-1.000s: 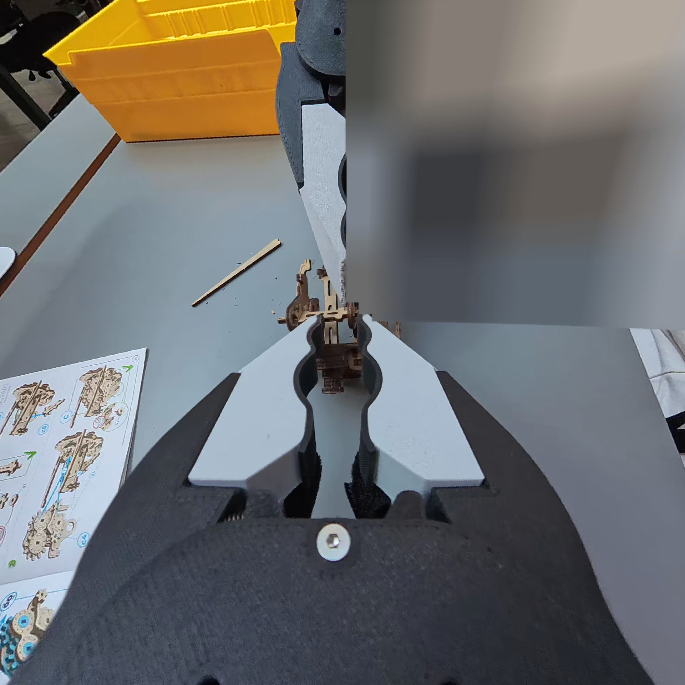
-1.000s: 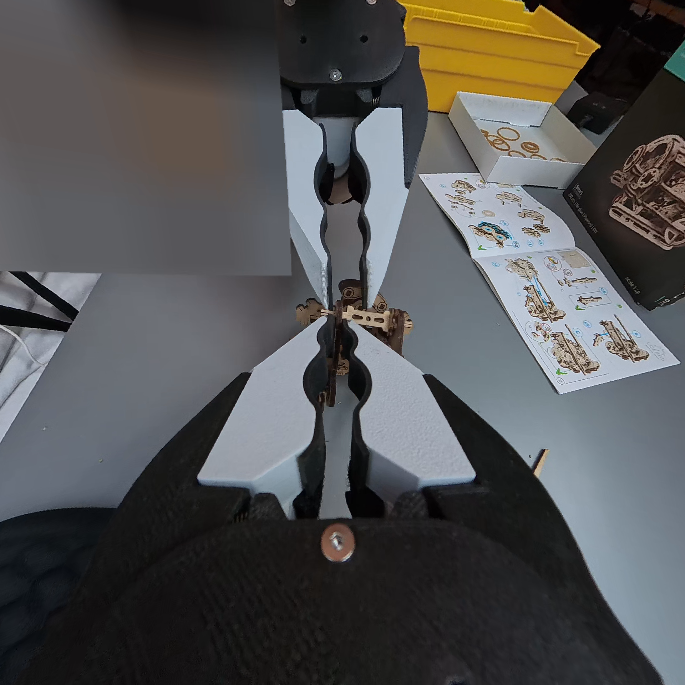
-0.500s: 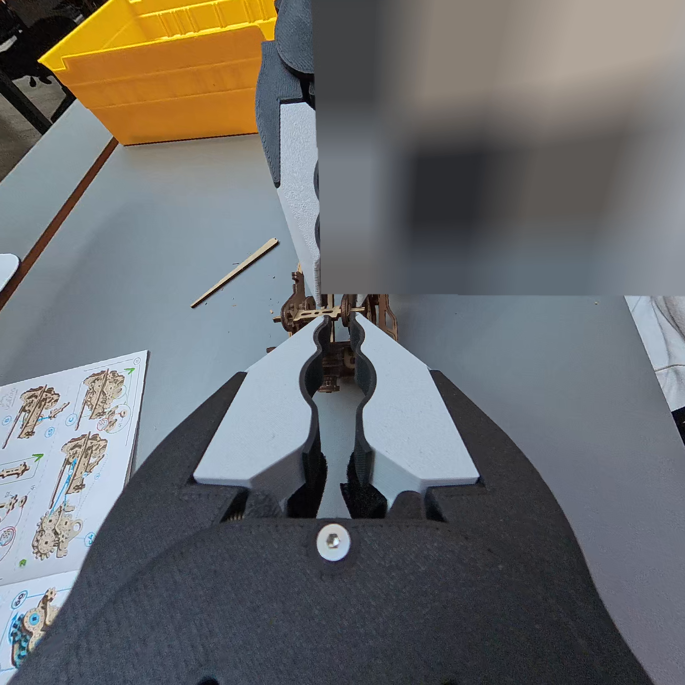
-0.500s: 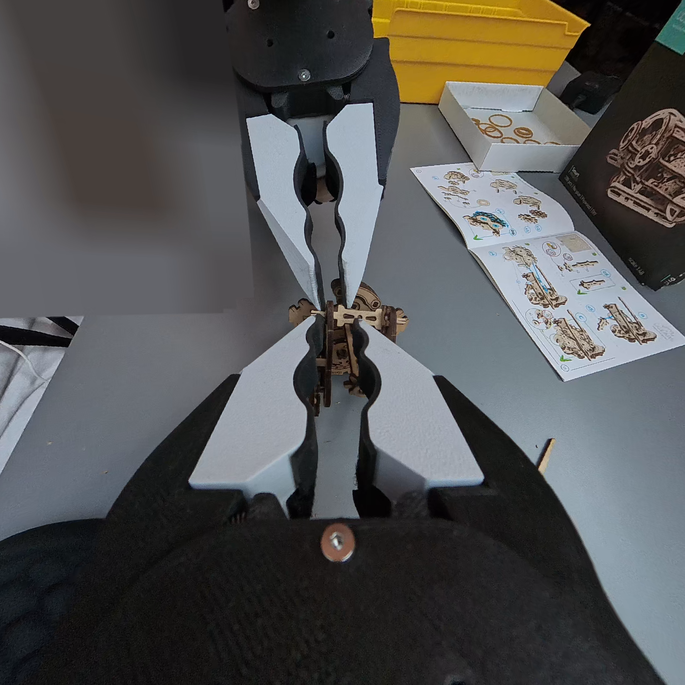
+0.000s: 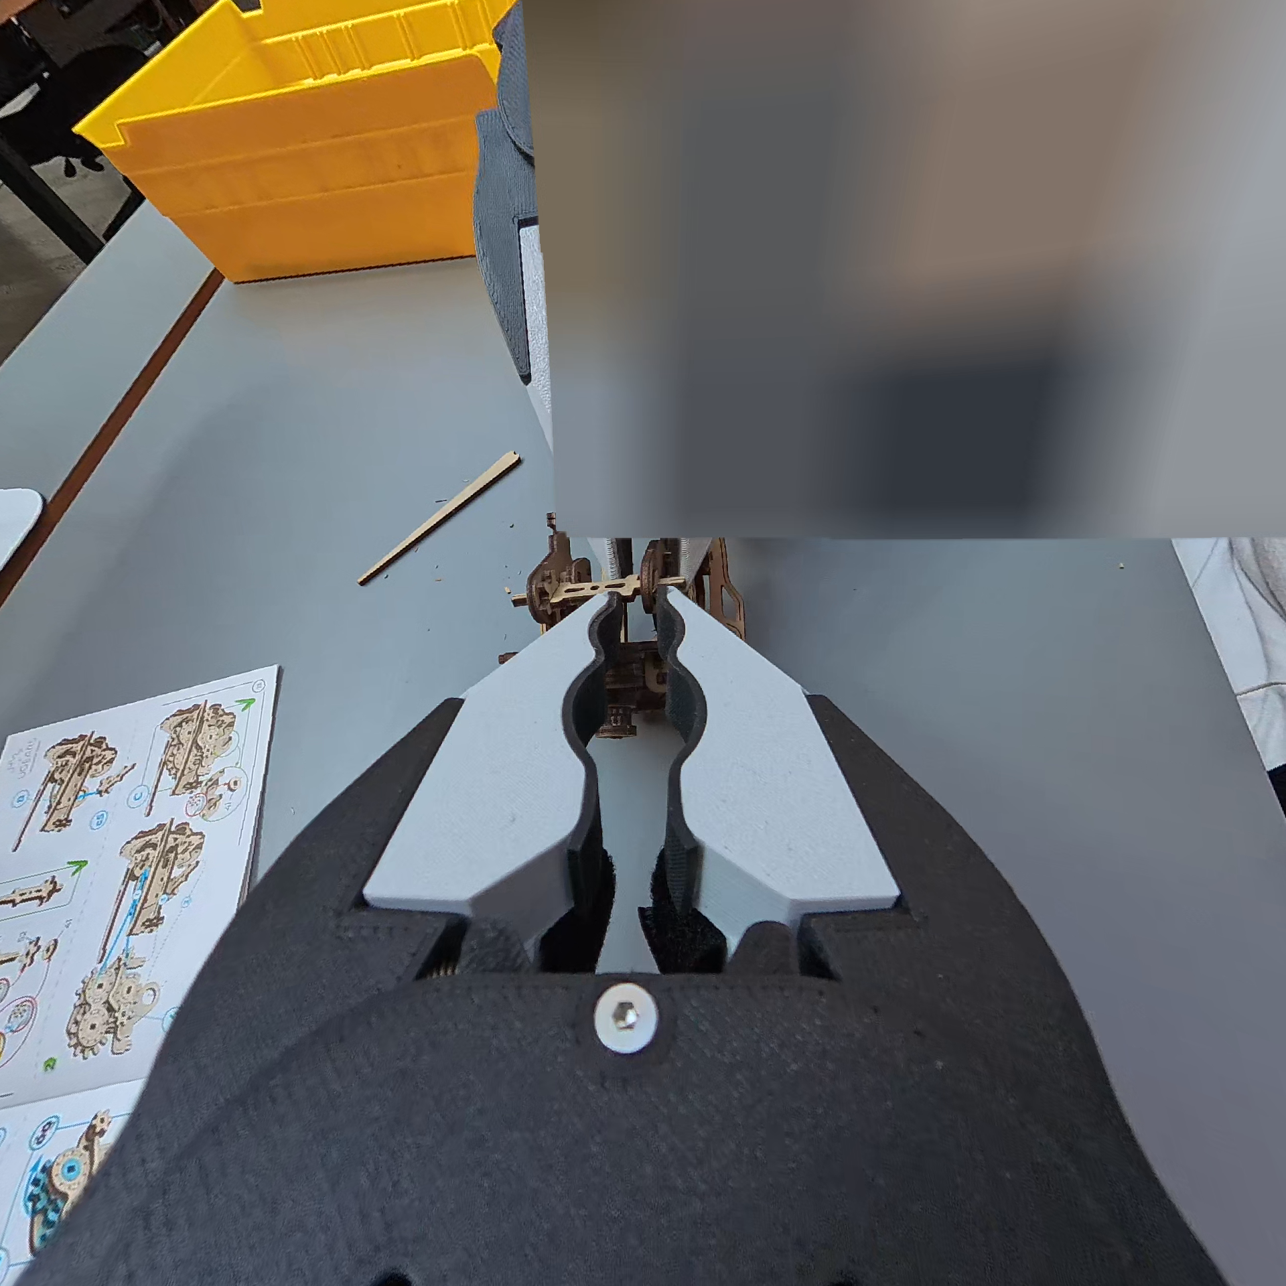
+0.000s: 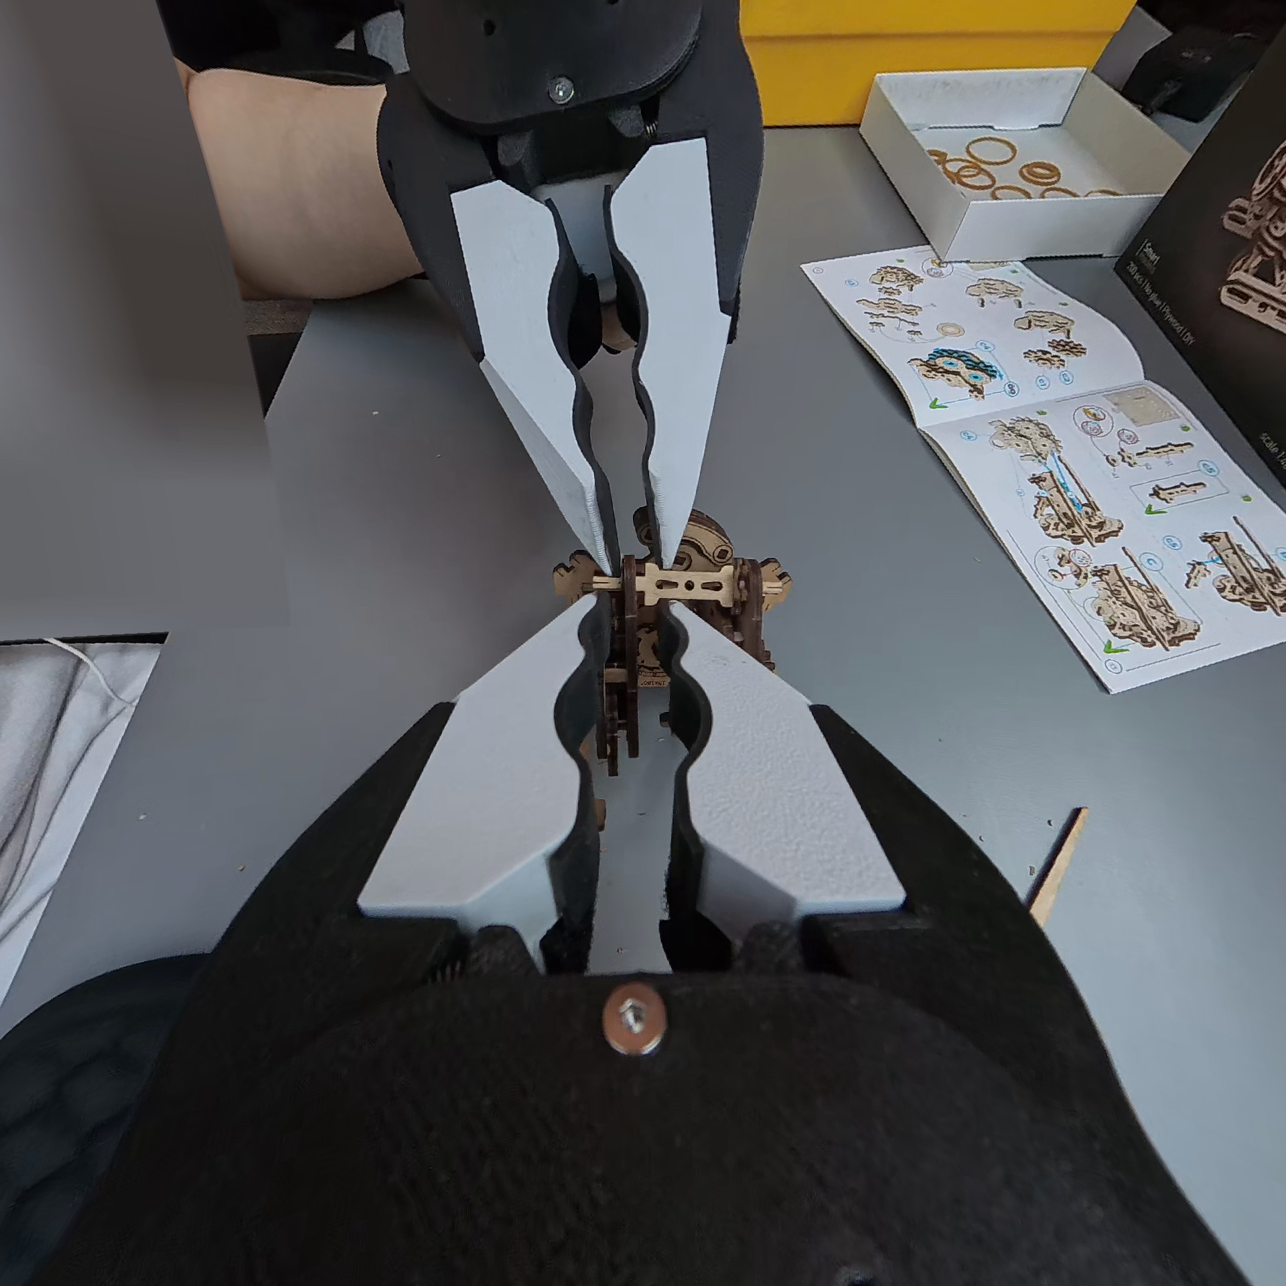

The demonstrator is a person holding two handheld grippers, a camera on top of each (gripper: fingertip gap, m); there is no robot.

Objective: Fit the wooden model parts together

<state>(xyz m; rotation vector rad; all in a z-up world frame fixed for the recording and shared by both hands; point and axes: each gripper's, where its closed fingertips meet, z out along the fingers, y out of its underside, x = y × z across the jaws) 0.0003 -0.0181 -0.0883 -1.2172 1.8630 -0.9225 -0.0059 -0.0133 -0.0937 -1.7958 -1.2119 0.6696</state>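
Observation:
A small wooden model (image 6: 696, 588) of dark plates and gears with a light cross axle stands on the grey table (image 6: 417, 696). It also shows in the left wrist view (image 5: 626, 678). My left gripper (image 5: 632, 605) reaches in from the far side (image 6: 632, 557). Its tips are closed on the model's upright plate at the axle. My right gripper (image 6: 632, 616) faces it tip to tip. Its jaws stand slightly apart around the same plate, with a gap on one side. One right finger (image 5: 532, 292) shows in the left wrist view; a blur patch hides the rest.
A yellow bin (image 5: 299, 174) stands at the back. An instruction booklet (image 6: 1044, 452), a white box of wooden rings (image 6: 1009, 174) and a dark product box (image 6: 1239, 243) lie to the right. A loose wooden stick (image 5: 438, 518) lies nearby. A person's arm (image 6: 299, 195) shows behind. The grippers are tip to tip, or close to it. The loose wooden stick (image 5: 438, 518) is about equally far from each gripper, around 15 centimeters.
My left gripper has narrowed onto the model's plate. My right gripper, tight on the plate a second ago, has opened a little. The model has turned slightly.

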